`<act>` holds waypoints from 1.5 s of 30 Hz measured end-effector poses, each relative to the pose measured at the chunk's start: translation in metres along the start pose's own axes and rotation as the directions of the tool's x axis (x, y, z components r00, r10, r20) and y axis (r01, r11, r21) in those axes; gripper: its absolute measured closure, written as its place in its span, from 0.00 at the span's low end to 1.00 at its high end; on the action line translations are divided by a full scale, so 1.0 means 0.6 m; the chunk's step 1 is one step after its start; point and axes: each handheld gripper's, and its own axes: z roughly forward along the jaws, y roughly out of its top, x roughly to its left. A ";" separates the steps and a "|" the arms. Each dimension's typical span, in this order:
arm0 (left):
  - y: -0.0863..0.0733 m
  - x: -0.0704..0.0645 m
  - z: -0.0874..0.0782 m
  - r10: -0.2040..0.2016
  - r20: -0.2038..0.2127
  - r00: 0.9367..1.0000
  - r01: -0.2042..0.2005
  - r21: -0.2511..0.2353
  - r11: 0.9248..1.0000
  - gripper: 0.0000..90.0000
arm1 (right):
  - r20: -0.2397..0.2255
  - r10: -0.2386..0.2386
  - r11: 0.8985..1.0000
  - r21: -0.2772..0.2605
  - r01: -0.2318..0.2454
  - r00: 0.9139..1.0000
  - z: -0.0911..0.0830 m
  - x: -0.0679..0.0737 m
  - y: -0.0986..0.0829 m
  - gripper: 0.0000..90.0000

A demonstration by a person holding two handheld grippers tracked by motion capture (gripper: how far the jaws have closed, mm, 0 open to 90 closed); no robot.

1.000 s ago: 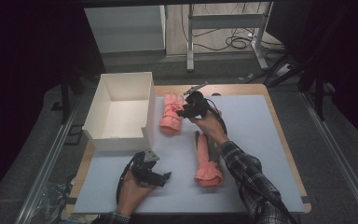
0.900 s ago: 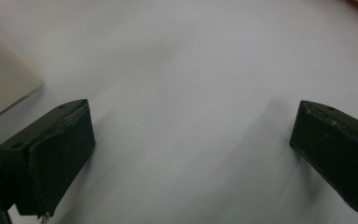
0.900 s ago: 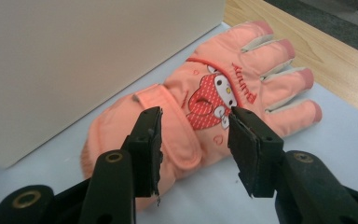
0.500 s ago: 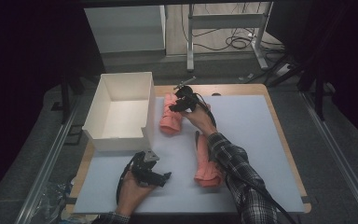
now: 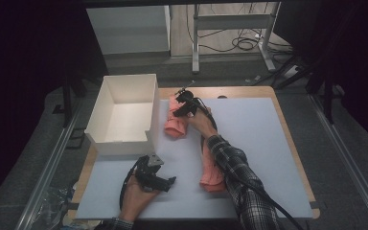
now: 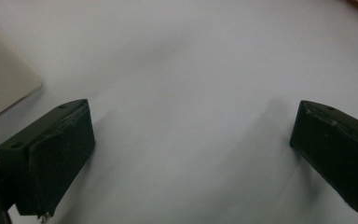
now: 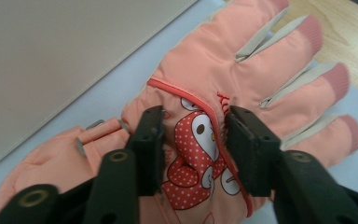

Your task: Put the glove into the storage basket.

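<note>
A pink glove (image 5: 174,125) with a cartoon patch lies flat on the white mat beside the white box (image 5: 120,140), fingers pointing away. My right gripper (image 5: 182,107) is down on it. In the right gripper view the jaws pinch a fold of this glove (image 7: 261,60) around the patch, so the right gripper (image 7: 193,149) is shut on it. A second pink glove (image 5: 211,175) lies nearer, partly hidden under the plaid sleeve. My left gripper (image 5: 165,184) rests low over bare mat at the front left, open (image 6: 191,149) with nothing between its jaws.
The open white box stands at the mat's left; its corner (image 6: 0,88) lies close to my left gripper. The white mat (image 5: 258,139) covers a wooden table (image 5: 297,143). Table legs and cables lie on the floor beyond.
My right gripper has moved a little left and down onto the far glove and closed on its fabric. The left gripper has stayed put.
</note>
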 end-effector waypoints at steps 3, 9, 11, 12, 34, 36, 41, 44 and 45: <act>0.000 0.000 0.000 0.000 0.000 1.000 0.000 0.000 1.000 0.00 | 0.008 0.009 1.000 -0.002 -0.009 1.000 0.003 0.000 -0.004 0.82; 0.000 0.000 0.000 0.000 0.000 1.000 0.000 0.000 1.000 0.00 | 0.048 -0.031 0.999 0.008 0.031 0.998 -0.009 0.009 -0.003 0.95; 0.000 0.000 0.000 -0.001 0.000 1.000 0.001 0.000 1.000 0.00 | 0.051 -0.034 0.999 0.000 0.034 0.998 -0.014 0.011 -0.003 0.96; 0.000 0.000 0.000 0.000 0.000 1.000 0.000 0.000 1.000 0.00 | 0.043 -0.023 1.000 -0.003 0.024 0.999 -0.017 0.010 -0.003 0.96; 0.000 0.000 0.000 0.001 -0.001 1.000 -0.001 0.002 1.000 0.00 | -0.080 -0.041 0.995 -0.095 0.033 0.996 -0.122 0.025 -0.008 0.96; 0.000 0.000 0.000 0.001 -0.001 1.000 -0.001 0.002 1.000 0.00 | -0.087 -0.049 0.994 -0.102 0.040 0.995 -0.136 0.028 -0.011 0.96; 0.000 0.000 0.000 0.002 -0.002 1.000 -0.002 0.002 1.000 0.00 | -0.101 -0.065 0.992 -0.116 0.053 0.993 -0.161 0.035 -0.016 0.96; 0.000 0.000 0.000 0.002 -0.002 1.000 -0.002 0.002 1.000 0.00 | -0.109 -0.070 0.991 -0.119 0.056 0.992 -0.172 0.038 -0.018 0.96; 0.000 0.000 0.000 0.001 -0.002 1.000 -0.001 0.001 1.000 0.00 | -0.114 -0.073 0.991 -0.123 0.059 0.991 -0.177 0.039 -0.020 0.96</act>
